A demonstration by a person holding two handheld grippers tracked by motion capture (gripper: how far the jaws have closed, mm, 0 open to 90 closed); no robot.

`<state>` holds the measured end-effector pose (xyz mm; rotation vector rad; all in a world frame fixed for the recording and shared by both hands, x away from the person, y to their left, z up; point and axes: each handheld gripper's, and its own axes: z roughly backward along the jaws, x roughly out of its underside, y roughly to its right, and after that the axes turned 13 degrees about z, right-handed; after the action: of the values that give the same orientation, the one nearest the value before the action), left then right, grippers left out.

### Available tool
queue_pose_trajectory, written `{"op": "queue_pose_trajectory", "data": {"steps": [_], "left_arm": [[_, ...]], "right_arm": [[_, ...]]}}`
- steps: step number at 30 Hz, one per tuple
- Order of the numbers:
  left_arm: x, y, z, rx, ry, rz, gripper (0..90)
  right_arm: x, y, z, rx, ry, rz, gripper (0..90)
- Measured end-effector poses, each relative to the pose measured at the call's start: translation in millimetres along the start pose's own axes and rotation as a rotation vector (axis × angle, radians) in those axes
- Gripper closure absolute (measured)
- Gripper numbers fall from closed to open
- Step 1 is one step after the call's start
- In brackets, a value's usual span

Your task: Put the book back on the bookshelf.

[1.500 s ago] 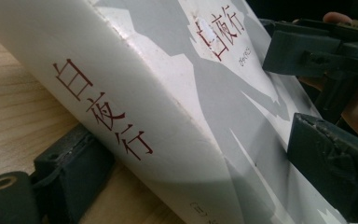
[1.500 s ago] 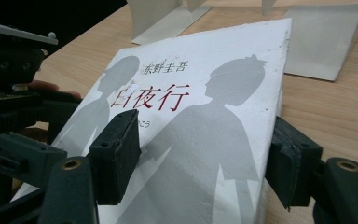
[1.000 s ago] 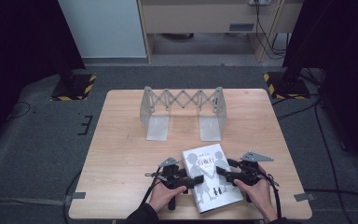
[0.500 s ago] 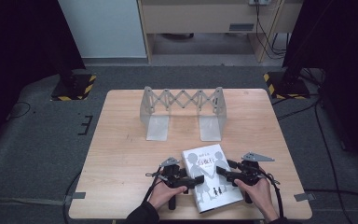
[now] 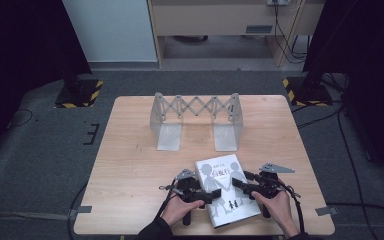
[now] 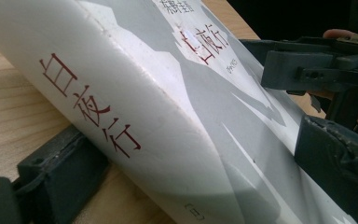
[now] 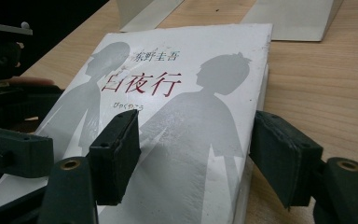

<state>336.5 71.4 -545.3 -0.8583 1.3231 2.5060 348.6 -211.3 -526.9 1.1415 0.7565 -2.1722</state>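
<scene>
Two grippers work for us at the near edge of the table [image 5: 130, 150]: our left gripper [image 5: 205, 196] reaches in over the spine side of the book [image 5: 225, 192], and our right gripper [image 5: 240, 184] comes in from the opposite long edge. One book lies flat between them, cover up, close to the table's near edge and well apart from the single folding metal bookend rack [image 5: 196, 119] standing farther back, which has two flat feet joined by a scissor lattice. In the left gripper view one pad [image 6: 60, 172] sits low against the wood under the spine and the other [image 6: 340, 158] over the cover; the jaws have just been opening, and whether the pads press the book we cannot tell. In the right gripper view the jaws stand partly open, one pad [image 7: 116, 154] over the cover and the other [image 7: 284, 156] just beside the page edge, with no clear squeeze on it. The book is white, fairly thick, with two grey silhouetted figures on the cover, red characters for the title, and the same red characters running down its rounded, slightly scuffed spine.
</scene>
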Motion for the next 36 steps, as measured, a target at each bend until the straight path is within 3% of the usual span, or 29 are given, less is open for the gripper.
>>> {"op": "queue_pose_trajectory", "data": {"steps": [5, 7, 8, 12, 16, 24, 28, 31, 32, 36], "left_arm": [[-0.2, -0.4, 0.4, -0.001, 0.000, 0.001, 2.0], [-0.3, -0.9, 0.8, 0.002, 0.001, 0.003, 3.2], [-0.3, -1.4, 1.0, 0.005, 0.005, 0.010, 4.1], [-1.5, -8.2, 4.1, 0.036, 0.026, 0.069, 11.2], [-1.8, -8.4, 4.5, 0.034, 0.025, 0.066, 12.4], [-2.9, -9.0, 6.2, 0.035, 0.007, 0.052, 12.8], [-4.1, -8.0, 8.0, 0.041, 0.018, 0.021, 13.5], [-7.0, -6.9, 12.1, 0.055, 0.055, 0.013, 18.0], [-8.5, -5.4, 15.0, 0.059, 0.081, -0.016, 18.5], [-11.1, -1.9, 19.5, 0.095, 0.111, -0.040, 22.6]], "right_arm": [[1.7, 2.7, -1.0, -0.006, 0.004, -0.021, 31.1], [3.0, 3.1, -1.3, -0.014, 0.007, -0.047, 31.0], [5.3, 4.2, -3.2, -0.028, 0.018, -0.084, 31.2], [3.1, 0.6, -8.5, -0.040, 0.015, -0.072, 30.1], [2.5, 0.4, -8.3, -0.039, 0.012, -0.073, 30.2], [-2.8, -1.8, -5.4, -0.022, 0.005, -0.050, 36.1], [-5.7, -1.6, -1.3, -0.020, 0.029, -0.036, 41.4], [-7.8, -2.4, 1.2, -0.013, 0.063, -0.024, 43.1], [-8.5, -3.0, 2.0, -0.013, 0.078, -0.022, 43.9], [-11.5, -4.6, 4.6, -0.023, 0.133, -0.016, 47.0]]}}
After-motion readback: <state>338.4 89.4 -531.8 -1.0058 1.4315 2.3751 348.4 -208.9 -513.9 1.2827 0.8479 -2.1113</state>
